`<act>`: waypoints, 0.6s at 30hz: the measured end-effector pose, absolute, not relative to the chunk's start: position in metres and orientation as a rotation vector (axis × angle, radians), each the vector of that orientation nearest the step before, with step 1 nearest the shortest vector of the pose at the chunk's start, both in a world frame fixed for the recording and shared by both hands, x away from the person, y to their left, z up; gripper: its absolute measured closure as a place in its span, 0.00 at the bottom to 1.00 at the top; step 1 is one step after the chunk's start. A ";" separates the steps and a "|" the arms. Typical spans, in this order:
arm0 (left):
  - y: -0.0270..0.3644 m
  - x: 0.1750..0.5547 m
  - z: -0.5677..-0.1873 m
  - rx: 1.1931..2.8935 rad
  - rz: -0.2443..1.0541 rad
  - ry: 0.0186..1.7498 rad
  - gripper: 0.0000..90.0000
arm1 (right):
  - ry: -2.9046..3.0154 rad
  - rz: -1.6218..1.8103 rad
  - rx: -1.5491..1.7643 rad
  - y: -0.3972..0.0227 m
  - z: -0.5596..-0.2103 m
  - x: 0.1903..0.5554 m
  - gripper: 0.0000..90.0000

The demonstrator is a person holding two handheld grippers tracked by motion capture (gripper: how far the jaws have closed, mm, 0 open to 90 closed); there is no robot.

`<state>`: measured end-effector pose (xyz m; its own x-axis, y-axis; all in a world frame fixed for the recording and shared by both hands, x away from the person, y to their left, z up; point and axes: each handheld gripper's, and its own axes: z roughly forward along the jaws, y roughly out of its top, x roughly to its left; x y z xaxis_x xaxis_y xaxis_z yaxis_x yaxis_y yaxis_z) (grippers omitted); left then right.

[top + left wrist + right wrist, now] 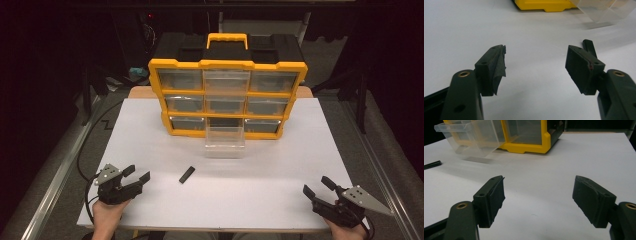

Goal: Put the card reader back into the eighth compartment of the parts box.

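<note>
Dark room all around, and in the middle a white rectangular desk [280,200] lit from above. At its far edge stands a yellow-framed plastic organiser cabinet [227,95] with 9 clear drawer slots in 3 rows and a yellow carry handle on top. One clear plastic drawer [224,142] is pulled out of the bottom middle slot and slopes down onto the desk in front of the cabinet.

Now the small piece: a short black rectangular bar [186,174] lies flat on the white surface, in front of the clear drawer and a little to its left, well apart from it. In the high view its long axis runs diagonally, the far end pointing up and to the right toward the drawer, the near end toward the person's left side.

Left tool [136,175] sits at the near left of the desk, held in a hand [106,215], jaws spread wide with nothing between them; they aim toward the bar, which lies near, just beyond the tips. In the left gripper view the bar's end peeks from behind the right jaw.

Right tool [316,187] rests at the near right corner, jaws also wide apart and gripping nothing, well away from the bar.
</note>
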<state>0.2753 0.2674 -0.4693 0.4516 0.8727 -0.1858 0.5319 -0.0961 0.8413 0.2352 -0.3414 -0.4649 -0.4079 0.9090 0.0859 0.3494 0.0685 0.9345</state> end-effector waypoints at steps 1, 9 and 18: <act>0.267 0.275 -0.469 1.764 0.455 1.206 0.37 | 1.809 1.336 1.249 -0.341 -0.465 0.235 0.29; 0.267 0.275 -0.469 1.762 0.452 1.205 0.37 | 1.800 1.345 1.263 -0.342 -0.465 0.235 0.29; 0.267 0.276 -0.470 1.762 0.448 1.203 0.37 | 1.798 1.355 1.275 -0.343 -0.465 0.236 0.29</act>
<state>0.2761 0.2670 -0.4699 0.4547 0.8698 -0.1914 0.5332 -0.0937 0.8408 0.2357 -0.3433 -0.4651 -0.4015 0.9090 0.1117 0.3579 0.0435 0.9327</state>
